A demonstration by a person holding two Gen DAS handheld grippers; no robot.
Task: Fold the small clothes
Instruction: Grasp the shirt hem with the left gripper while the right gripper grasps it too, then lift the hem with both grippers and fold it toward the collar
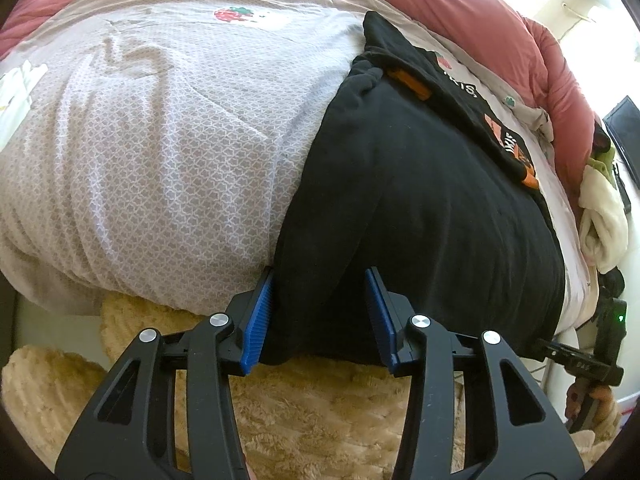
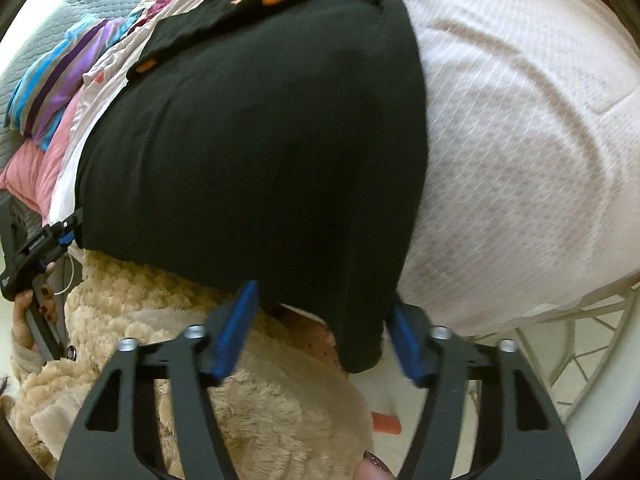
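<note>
A black garment (image 1: 420, 200) lies flat on the patterned bed sheet (image 1: 160, 140), and its near hem hangs over the bed's edge. My left gripper (image 1: 320, 312) straddles the hem's left corner; its blue pads stand apart with cloth between them and do not pinch it. In the right wrist view the same black garment (image 2: 260, 140) fills the middle. My right gripper (image 2: 320, 328) is at its lower right corner, which dangles between the blurred, separated pads. The left gripper's tip (image 2: 70, 228) also shows at the hem's far left corner.
A second black shirt with orange print (image 1: 508, 136) lies beyond the garment. A red quilt (image 1: 460, 8) borders the sheet's far side. Striped clothes (image 2: 60, 72) sit at the left. A beige fluffy sleeve (image 1: 320, 412) is below the grippers. A white bed frame (image 2: 580, 340) stands at the right.
</note>
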